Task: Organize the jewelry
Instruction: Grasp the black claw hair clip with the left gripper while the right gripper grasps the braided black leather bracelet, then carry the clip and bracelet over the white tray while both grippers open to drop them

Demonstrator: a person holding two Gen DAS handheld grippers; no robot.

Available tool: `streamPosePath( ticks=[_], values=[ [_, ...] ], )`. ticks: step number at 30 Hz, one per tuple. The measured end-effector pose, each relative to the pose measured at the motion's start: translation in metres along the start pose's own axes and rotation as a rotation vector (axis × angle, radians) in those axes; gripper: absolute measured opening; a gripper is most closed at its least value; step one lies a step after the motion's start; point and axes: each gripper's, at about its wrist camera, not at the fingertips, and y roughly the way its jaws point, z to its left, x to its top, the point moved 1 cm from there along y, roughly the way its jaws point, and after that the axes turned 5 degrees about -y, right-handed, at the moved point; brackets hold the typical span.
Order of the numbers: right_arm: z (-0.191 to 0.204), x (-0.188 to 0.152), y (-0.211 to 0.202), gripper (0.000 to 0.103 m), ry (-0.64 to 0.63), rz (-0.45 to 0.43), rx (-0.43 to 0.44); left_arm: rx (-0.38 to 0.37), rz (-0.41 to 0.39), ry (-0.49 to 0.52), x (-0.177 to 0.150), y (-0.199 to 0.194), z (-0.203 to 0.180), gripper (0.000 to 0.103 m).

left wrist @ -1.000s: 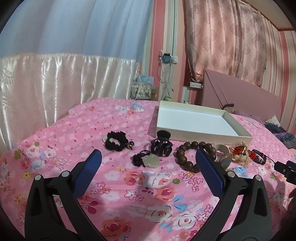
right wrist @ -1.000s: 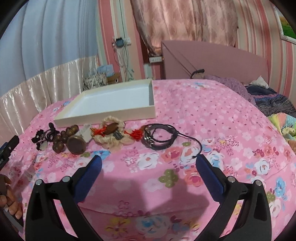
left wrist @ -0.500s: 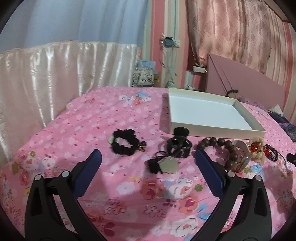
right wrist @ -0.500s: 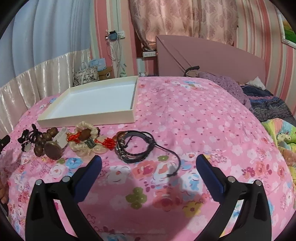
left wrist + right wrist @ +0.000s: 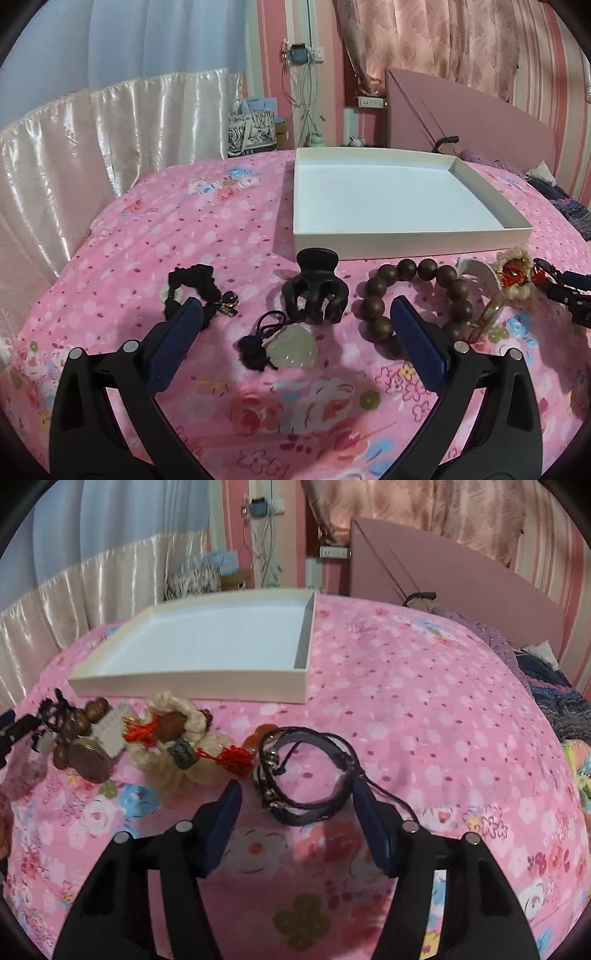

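Bed (image 5: pixel 207 236): pink floral cover carrying all the jewelry; its edges run out of both views.
Box (image 5: pixel 491 206): shallow white cardboard tray lying behind the row of jewelry; nothing lies inside.
Left tongs (image 5: pixel 291 310): jaws wide, nothing between the pads; they hang over the pale stone pendant (image 5: pixel 293 349) and its black cord.
Right tongs (image 5: pixel 297 797): jaws have just been closing and stand at medium width around the black cord bracelet (image 5: pixel 306 771); the right pad is at its cord, but contact is hard to judge.
Wooden bead bracelet (image 5: pixel 413 295): right of the claw clip, partly hidden by the left tongs' right pad.
Black claw clip (image 5: pixel 316 291): upright, just in front of the box wall.
Black scrunchie (image 5: pixel 195 291): leftmost item, its near side covered by the left pad.
Cream woven bracelet (image 5: pixel 177 749): red tassels, touching the black cord bracelet's left side.
Round case (image 5: pixel 88 760): brownish, blurred, beside a white card; its kind is unclear.
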Motion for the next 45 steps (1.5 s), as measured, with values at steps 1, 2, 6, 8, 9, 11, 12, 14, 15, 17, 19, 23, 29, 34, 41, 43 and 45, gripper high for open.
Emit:
streamPosePath(
  ticks=[1, 2, 6, 8, 9, 11, 12, 14, 15, 17, 19, 23, 29, 34, 41, 43, 45],
  values=[
    [0.0, 0.0, 0.004, 0.062, -0.012, 0.017, -0.004, 0.001, 0.005, -0.001, 0.0, 0.002, -0.001, 0.1],
    [0.001, 0.002, 0.009, 0.062, -0.029, 0.032, -0.007, 0.002, 0.012, 0.001, 0.001, 0.006, -0.002, 0.1],
    [-0.013, 0.008, 0.007, 0.028, -0.042, 0.035, -0.049, -0.001, 0.045, -0.006, 0.004, 0.018, 0.001, 0.1],
    [-0.026, 0.011, 0.001, 0.027, -0.008, 0.001, -0.042, 0.0, 0.049, -0.005, 0.006, 0.021, 0.0, 0.1],
    [-0.031, 0.011, -0.001, 0.026, 0.009, -0.01, -0.04, -0.006, 0.048, -0.003, 0.007, 0.022, -0.001, 0.1],
    [-0.039, 0.007, -0.004, 0.026, 0.043, -0.037, -0.04, -0.007, 0.055, 0.005, 0.008, 0.026, -0.004, 0.1],
    [-0.041, 0.005, -0.003, 0.026, 0.052, -0.041, -0.035, 0.002, 0.063, 0.012, 0.009, 0.03, -0.005, 0.1],
    [-0.043, -0.001, 0.002, 0.026, 0.068, -0.026, -0.016, 0.052, 0.089, 0.033, 0.011, 0.04, -0.009, 0.096],
    [-0.043, -0.001, -0.002, 0.026, 0.073, -0.046, -0.015, 0.062, 0.098, 0.037, 0.011, 0.043, -0.008, 0.095],
    [-0.045, -0.001, -0.002, 0.026, 0.078, -0.046, -0.012, 0.075, 0.128, 0.045, 0.011, 0.051, -0.009, 0.083],
    [-0.044, -0.002, -0.002, 0.026, 0.076, -0.049, -0.005, 0.055, 0.151, 0.039, 0.012, 0.058, -0.009, 0.07],
    [-0.045, -0.002, -0.002, 0.026, 0.076, -0.056, 0.011, -0.004, 0.163, 0.042, 0.011, 0.061, -0.014, 0.047],
    [-0.042, 0.009, -0.028, 0.026, 0.079, -0.132, 0.034, -0.006, 0.057, 0.025, 0.024, 0.028, -0.008, 0.047],
    [-0.027, 0.038, -0.049, 0.026, 0.04, -0.199, 0.055, -0.03, -0.031, 0.006, 0.054, 0.002, -0.007, 0.047],
    [-0.001, 0.084, -0.066, 0.026, -0.009, -0.284, 0.067, -0.085, -0.068, -0.011, 0.09, 0.01, -0.026, 0.047],
    [0.005, 0.092, -0.063, 0.026, -0.021, -0.284, 0.067, -0.097, -0.061, -0.015, 0.093, 0.016, -0.031, 0.047],
    [0.01, 0.096, -0.057, 0.026, -0.038, -0.274, 0.068, -0.104, -0.059, -0.021, 0.095, 0.023, -0.033, 0.047]
  ],
)
